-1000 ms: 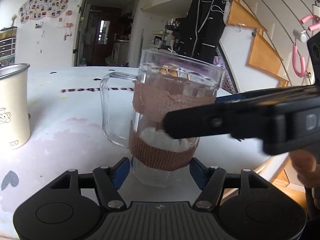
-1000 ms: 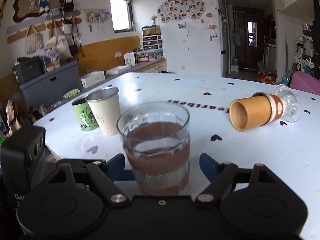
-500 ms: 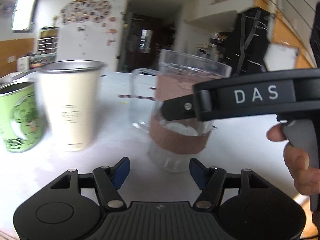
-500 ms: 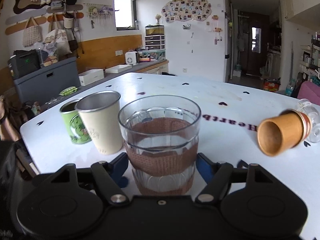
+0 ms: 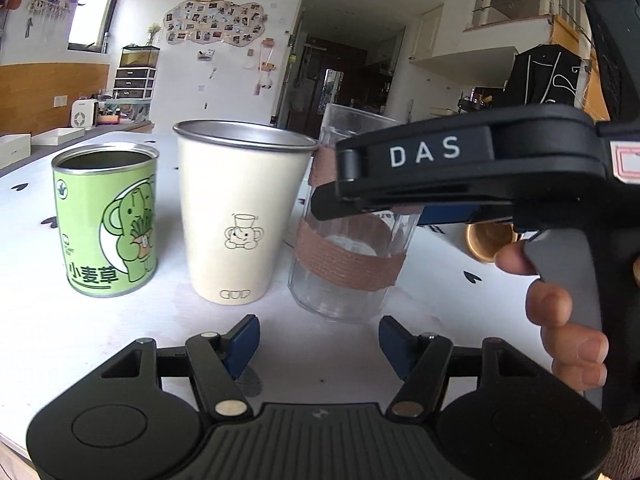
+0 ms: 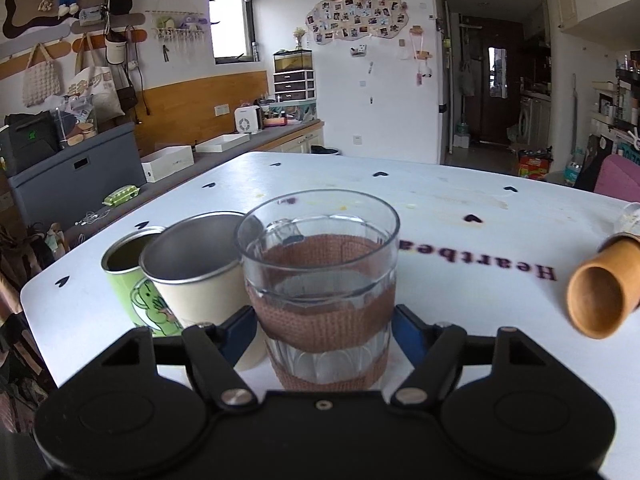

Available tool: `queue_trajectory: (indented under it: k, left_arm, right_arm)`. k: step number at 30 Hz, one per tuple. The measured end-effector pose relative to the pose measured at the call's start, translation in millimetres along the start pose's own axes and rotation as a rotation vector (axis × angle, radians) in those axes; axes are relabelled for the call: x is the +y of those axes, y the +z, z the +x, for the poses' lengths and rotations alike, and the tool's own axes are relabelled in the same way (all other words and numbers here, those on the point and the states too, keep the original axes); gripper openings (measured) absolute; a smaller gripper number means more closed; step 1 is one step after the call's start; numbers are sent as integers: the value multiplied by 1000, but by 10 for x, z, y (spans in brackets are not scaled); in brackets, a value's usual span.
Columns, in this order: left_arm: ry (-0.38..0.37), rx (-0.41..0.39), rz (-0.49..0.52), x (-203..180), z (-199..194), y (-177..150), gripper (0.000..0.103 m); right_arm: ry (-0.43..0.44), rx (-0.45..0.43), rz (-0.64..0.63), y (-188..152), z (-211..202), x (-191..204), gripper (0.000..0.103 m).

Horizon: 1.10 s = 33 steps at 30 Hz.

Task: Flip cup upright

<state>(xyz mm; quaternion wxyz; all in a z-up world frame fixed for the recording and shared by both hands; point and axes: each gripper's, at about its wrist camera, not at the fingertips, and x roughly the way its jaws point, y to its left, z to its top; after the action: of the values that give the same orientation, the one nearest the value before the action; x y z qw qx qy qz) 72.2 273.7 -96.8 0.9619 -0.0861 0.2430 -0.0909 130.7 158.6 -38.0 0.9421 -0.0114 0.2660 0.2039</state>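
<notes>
On the worktop (image 6: 460, 208), glass mug (image 6: 320, 300) standing upright, mouth up, beside the steel cup (image 6: 192, 276). Right gripper (image 6: 324, 332) flanking the mug, jaws apart, contact not discernible. Left gripper (image 5: 318, 344) gaping, empty, short of it. Judged: releasing; next, withdrawing without tipping. Wooden cup (image 6: 600, 288) lying sideways.

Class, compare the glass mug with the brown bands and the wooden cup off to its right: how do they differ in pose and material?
The glass mug stands upright, mouth up; the wooden cup lies on its side, mouth facing the camera. The mug is clear glass with brown bands; the cup is opaque orange-brown. The right gripper flanks the mug; nothing holds the cup. Both rest on the white table.
</notes>
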Motion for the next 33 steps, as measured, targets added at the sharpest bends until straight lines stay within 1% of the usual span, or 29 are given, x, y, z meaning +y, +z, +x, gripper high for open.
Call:
queue_trajectory:
  k: [3,6,10,12,14,18,20,25,28,30,33]
  left_arm:
    - [0,-2,-4,25,-3,3,67]
    - [0,0,-5,12,-7,11,67]
    - [2,-3,-3,-13,-72,55,67]
    - [9,-4,-2,-28,-124,102,67]
    - [19,-12,0,-45,-202,176,75]
    - [44,-39,0,-77,-420,252,82]
    - [67,-57,5,-80,-519,283,88]
    - [107,-103,20,-69,-746,384,97]
    - [122,-121,35,-82,-847,407,101]
    - [130,-128,36,-82,-893,413,103]
    - [135,-129,36,-81,-905,405,103]
  right_arm:
    - [6,1,5,12,9,34,78]
    - [52,9,27,-4,-53,0,83]
    - [110,11,51,-42,-187,-67,82]
    - [116,-6,61,-72,-303,-113,82]
    - [114,-32,66,-96,-444,-162,82]
    - [80,-88,66,-133,-734,-287,85]
    - [53,-115,62,-153,-868,-352,86]
    - [6,-166,61,-226,-1156,-491,89]
    - [-29,-184,55,-268,-1260,-550,92]
    - [-46,-188,59,-309,-1302,-582,96]
    - [-60,-189,52,-360,-1335,-593,97]
